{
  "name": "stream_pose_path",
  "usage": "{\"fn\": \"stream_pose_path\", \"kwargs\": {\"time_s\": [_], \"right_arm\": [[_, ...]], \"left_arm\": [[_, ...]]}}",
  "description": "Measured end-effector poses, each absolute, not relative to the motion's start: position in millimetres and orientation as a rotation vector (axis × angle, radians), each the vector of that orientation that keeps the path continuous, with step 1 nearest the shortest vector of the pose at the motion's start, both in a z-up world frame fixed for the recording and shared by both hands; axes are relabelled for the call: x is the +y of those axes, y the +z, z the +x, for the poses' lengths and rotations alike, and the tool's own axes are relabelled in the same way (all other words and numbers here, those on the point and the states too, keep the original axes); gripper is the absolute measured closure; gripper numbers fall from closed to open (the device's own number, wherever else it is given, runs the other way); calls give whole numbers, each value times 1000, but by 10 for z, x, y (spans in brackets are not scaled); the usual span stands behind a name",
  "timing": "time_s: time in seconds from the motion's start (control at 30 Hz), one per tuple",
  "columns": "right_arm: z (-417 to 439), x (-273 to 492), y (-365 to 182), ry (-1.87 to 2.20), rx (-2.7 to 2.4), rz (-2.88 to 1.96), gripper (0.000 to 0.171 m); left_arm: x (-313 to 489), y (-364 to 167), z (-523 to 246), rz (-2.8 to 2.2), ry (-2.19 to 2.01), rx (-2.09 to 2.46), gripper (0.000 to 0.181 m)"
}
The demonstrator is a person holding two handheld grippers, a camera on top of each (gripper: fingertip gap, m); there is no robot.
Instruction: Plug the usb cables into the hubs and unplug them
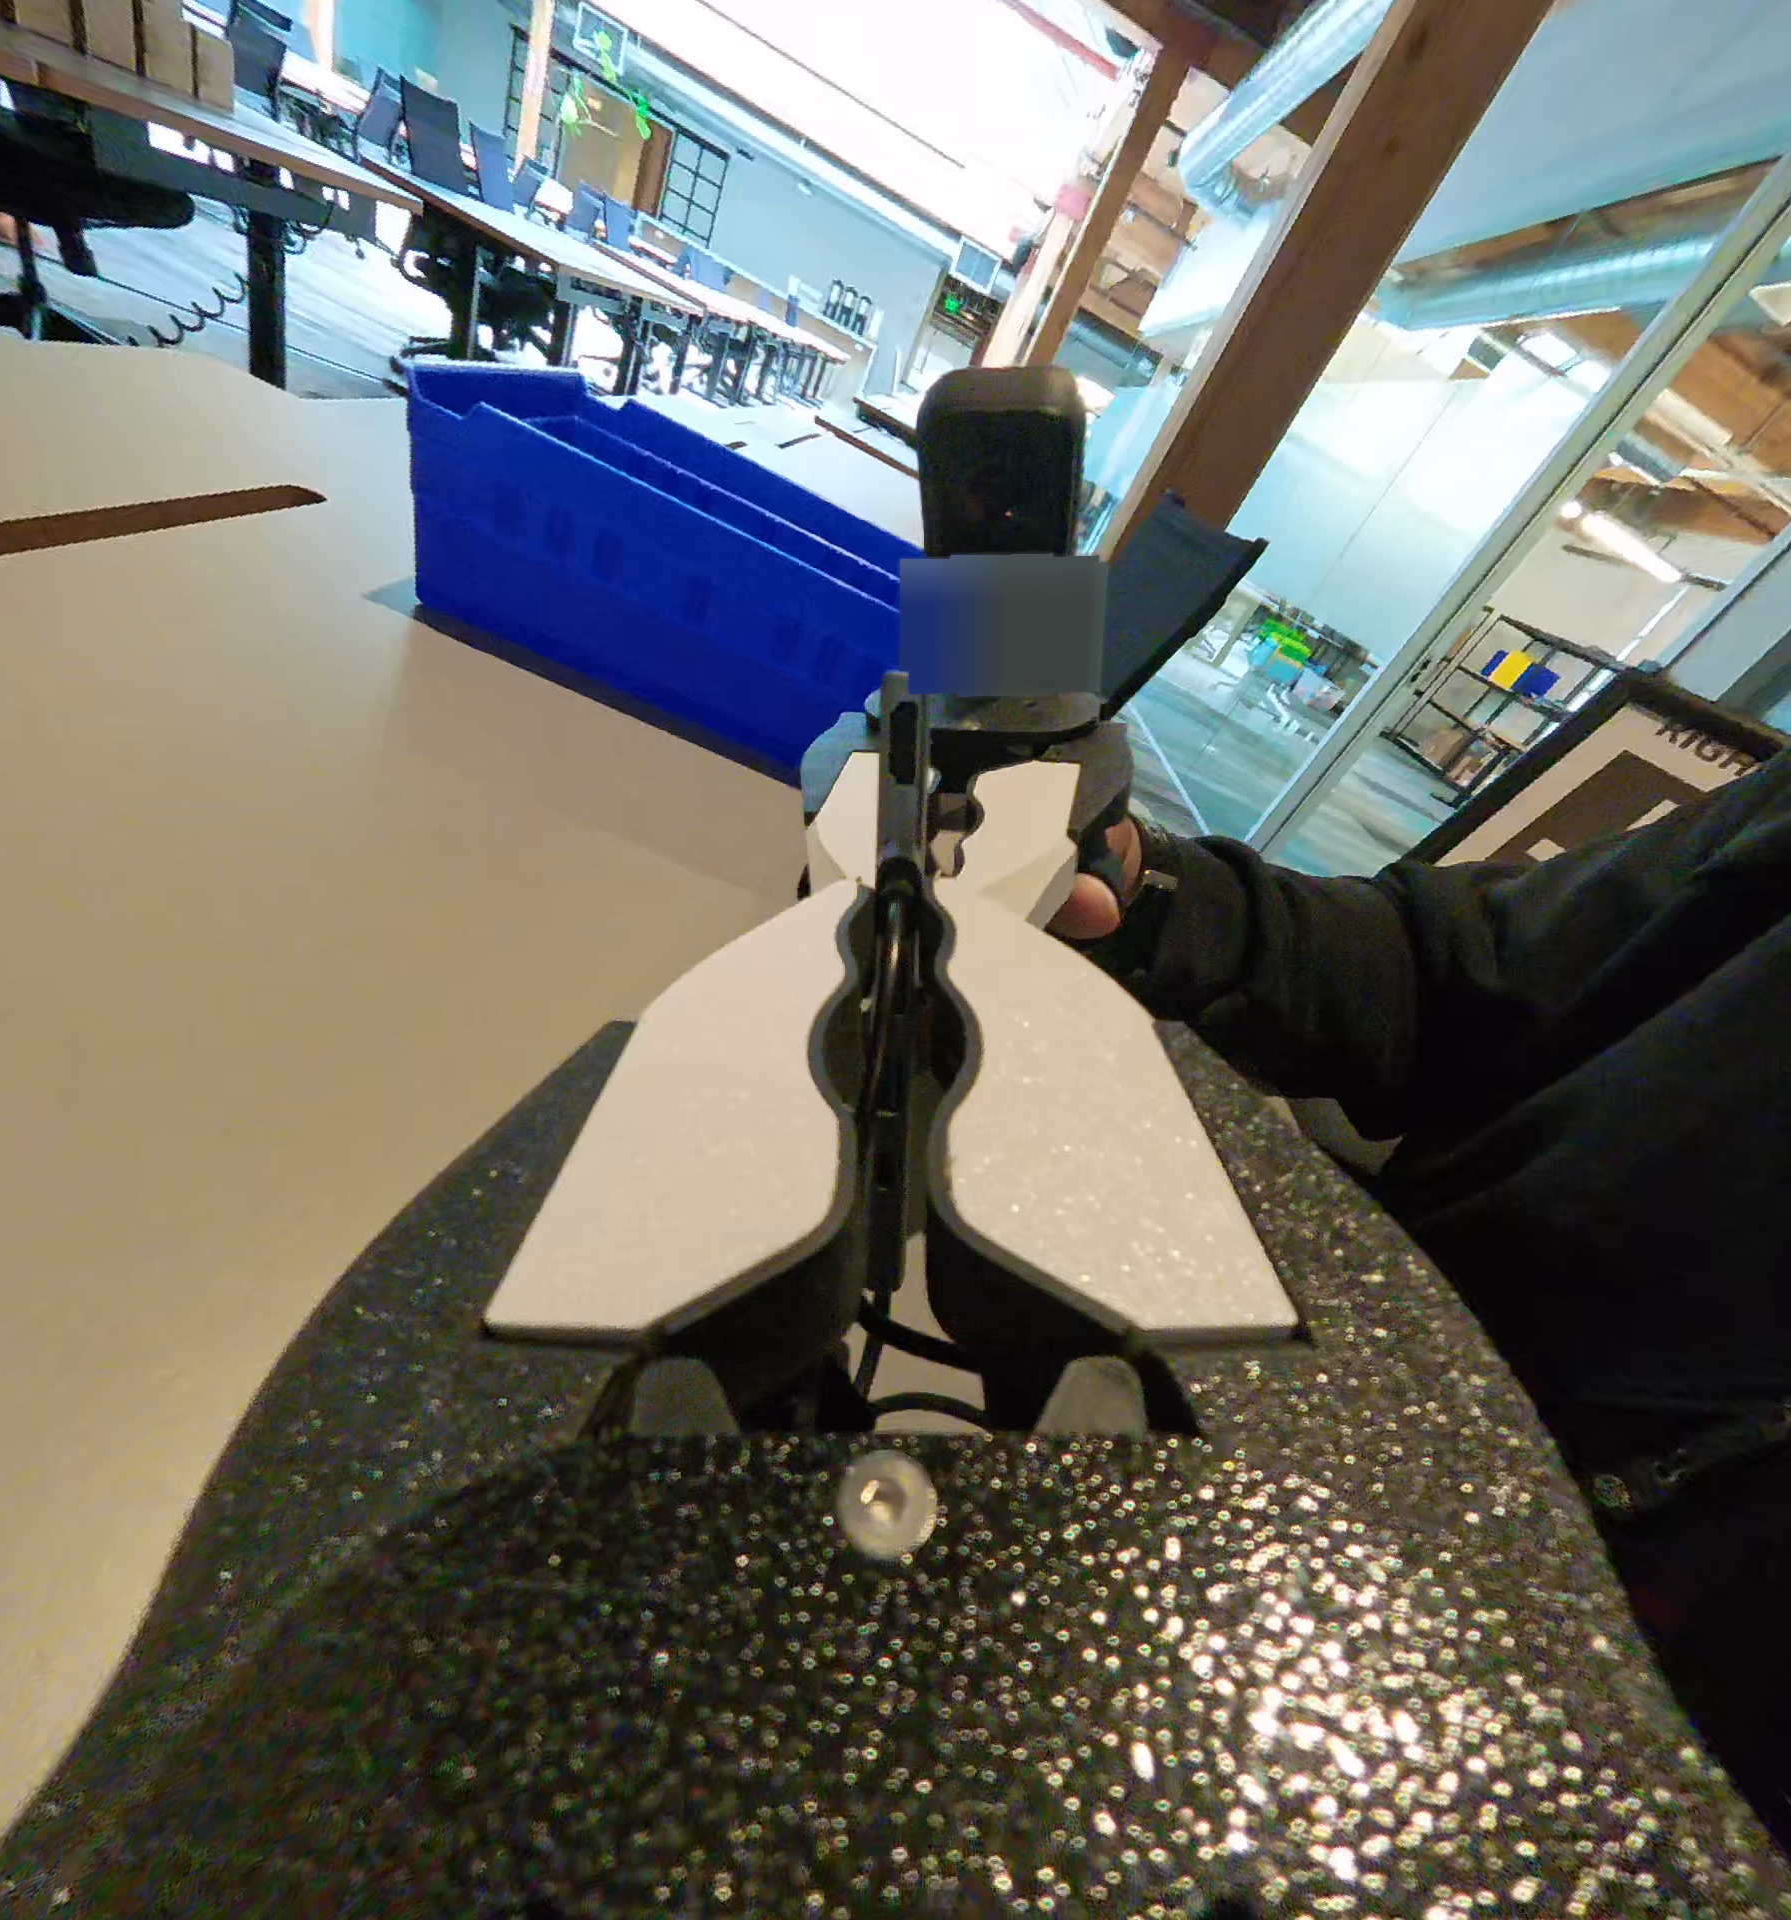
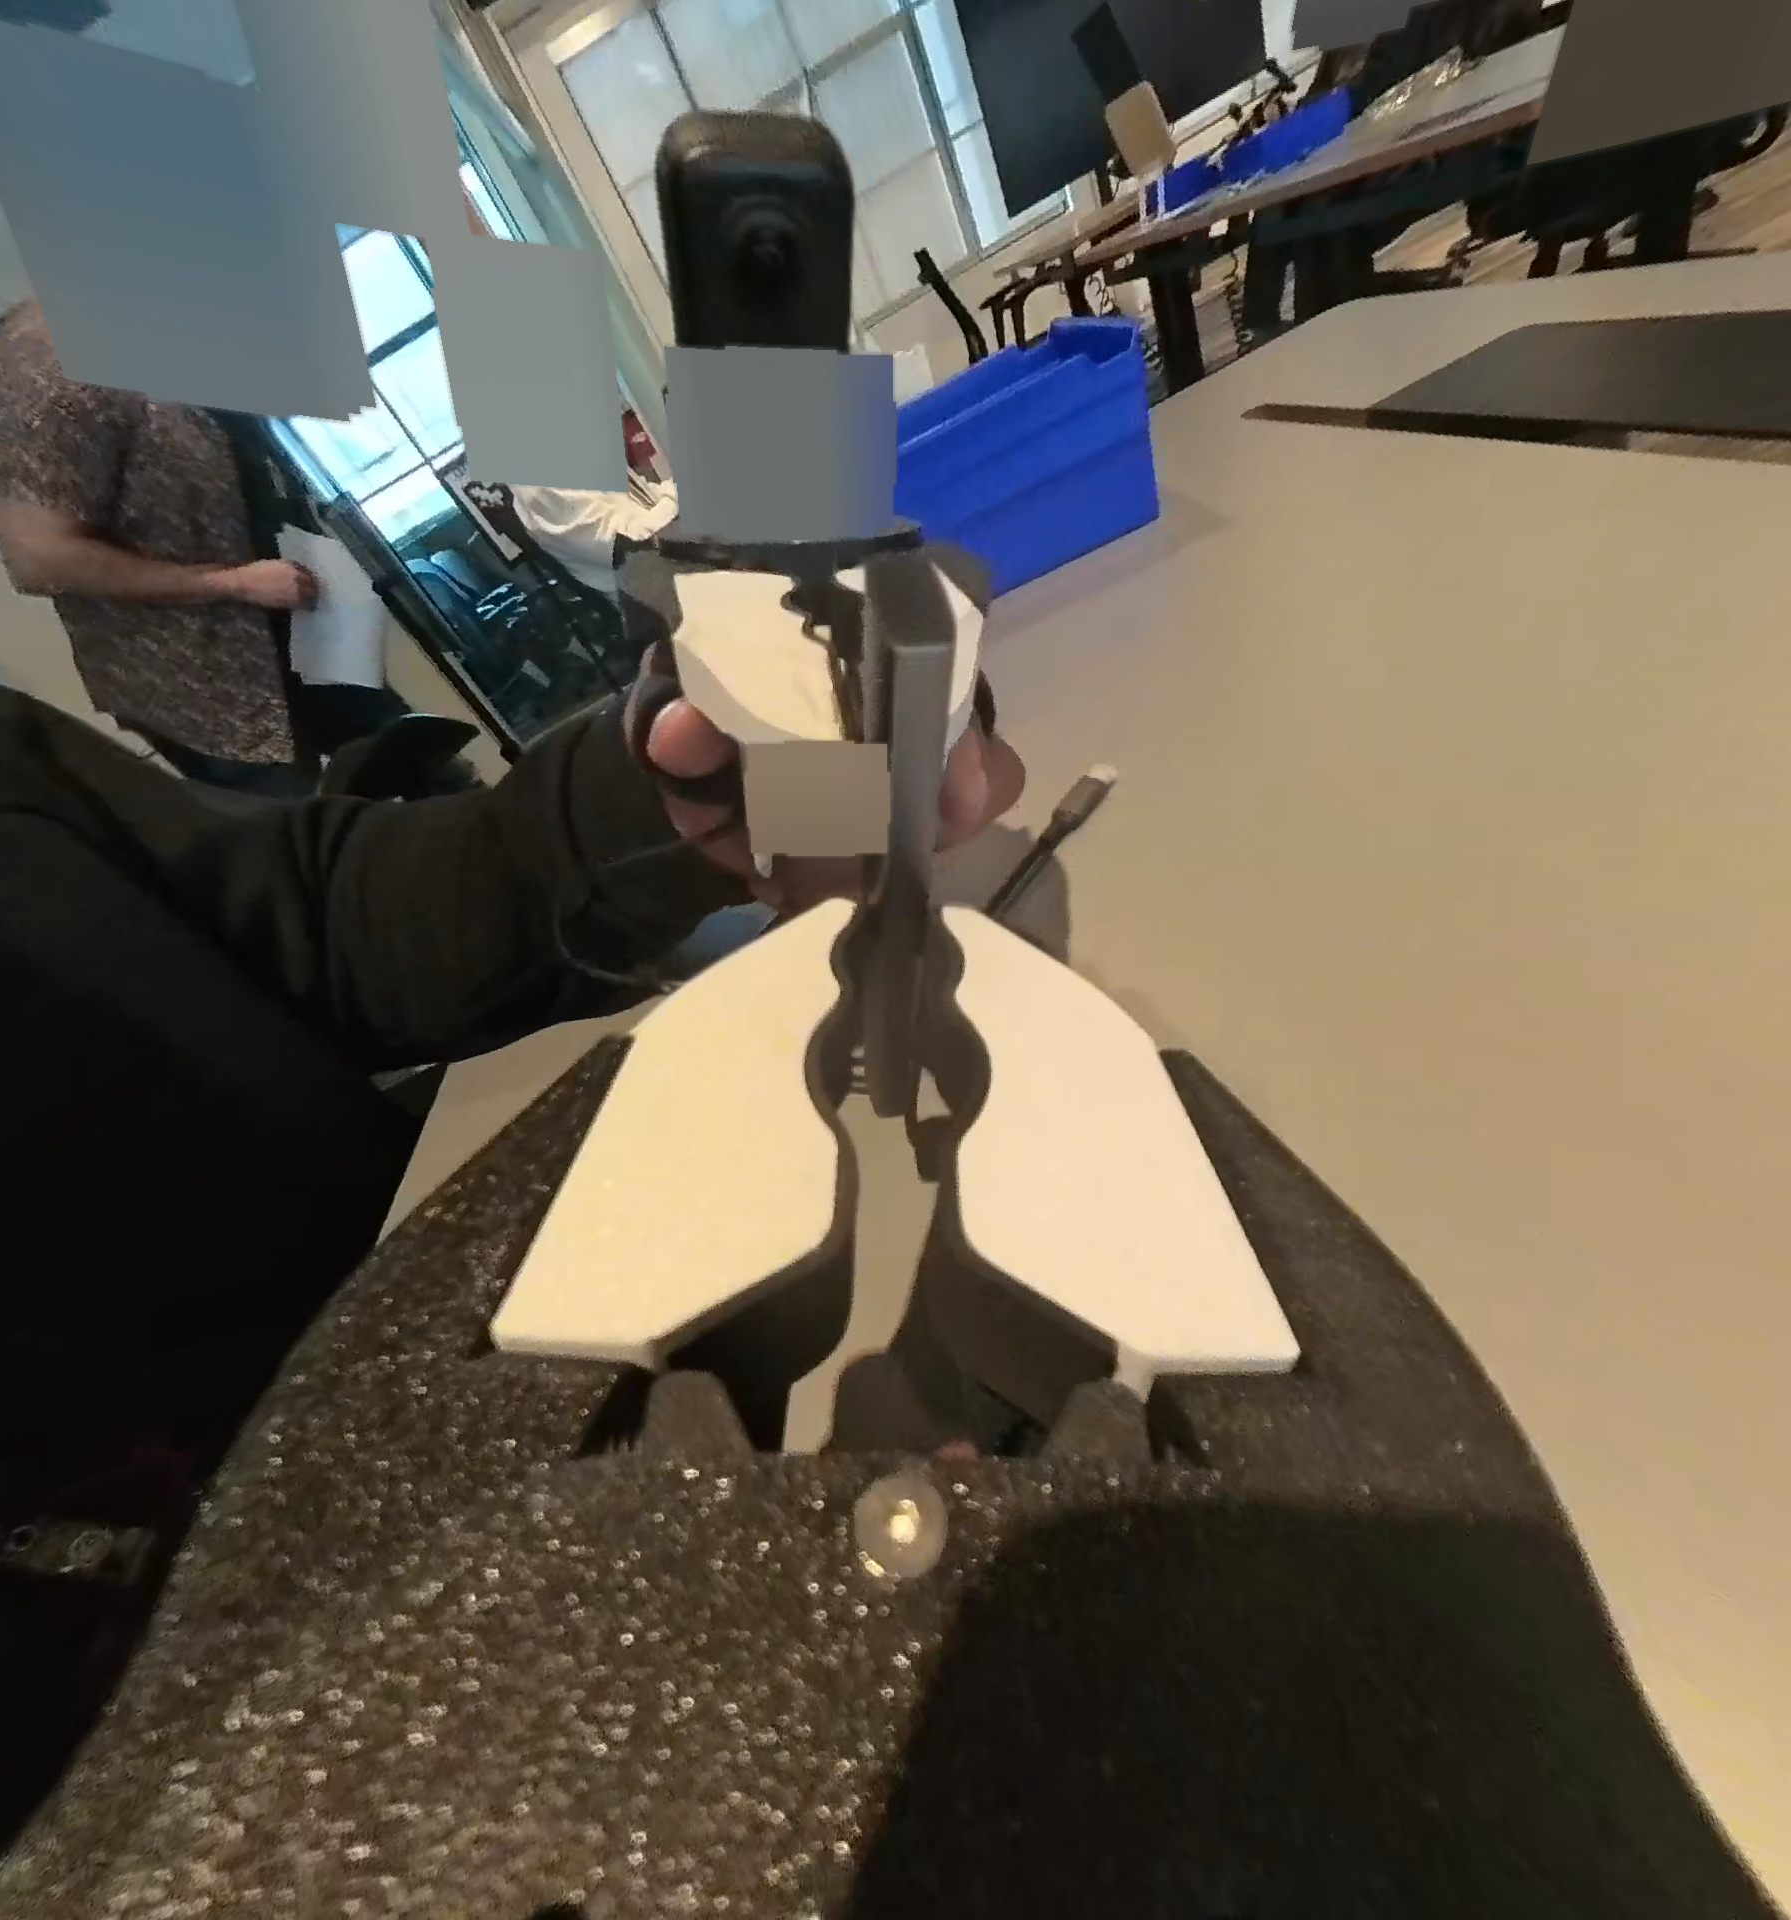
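My two grippers face each other above the beige table, tips almost touching. In the left wrist view, my left gripper is shut on a black usb cable that trails back between its fingers. Just beyond it, the right gripper holds a thin grey hub, seen edge-on and upright. In the right wrist view, my right gripper is shut on the grey hub. The left gripper meets the hub's far end. A loose cable plug lies on the table right of the hub.
A blue plastic bin stands on the table beyond the grippers; it also shows in the right wrist view. A dark slot cuts the tabletop at left. A dark flat panel lies far right. People stand beyond the table edge. The tips of both grippers are at nearly the same place.
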State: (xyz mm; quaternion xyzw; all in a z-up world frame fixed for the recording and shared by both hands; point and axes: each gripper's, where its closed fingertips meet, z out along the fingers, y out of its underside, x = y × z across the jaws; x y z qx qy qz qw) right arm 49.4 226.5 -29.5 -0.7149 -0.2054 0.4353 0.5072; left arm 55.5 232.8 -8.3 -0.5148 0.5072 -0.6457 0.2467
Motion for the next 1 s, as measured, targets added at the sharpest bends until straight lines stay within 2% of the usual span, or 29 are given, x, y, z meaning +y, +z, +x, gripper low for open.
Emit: {"fn": "stream_pose_path", "kwargs": {"time_s": [0.17, 0.3, 0.6, 0.73, 1.0], "right_arm": [[559, 2284, -137, 1053, -443, -1628, 152], [577, 2279, -116, 1046, -450, -1605, 159], [600, 2287, -144, 1055, -449, -1621, 159], [639, 2303, -115, 1036, -430, -1616, 153], [639, 2301, -135, 1059, -427, -1619, 158]], "left_arm": [[2313, -80, 587, -1392, -1714, 1383, 175], [2246, -87, 602, -1384, -1725, 1404, 175], [2253, -111, 623, -1408, -1708, 1397, 175], [2318, -98, 617, -1435, -1721, 1349, 175], [2333, -79, 595, -1449, -1763, 1334, 175]]}}
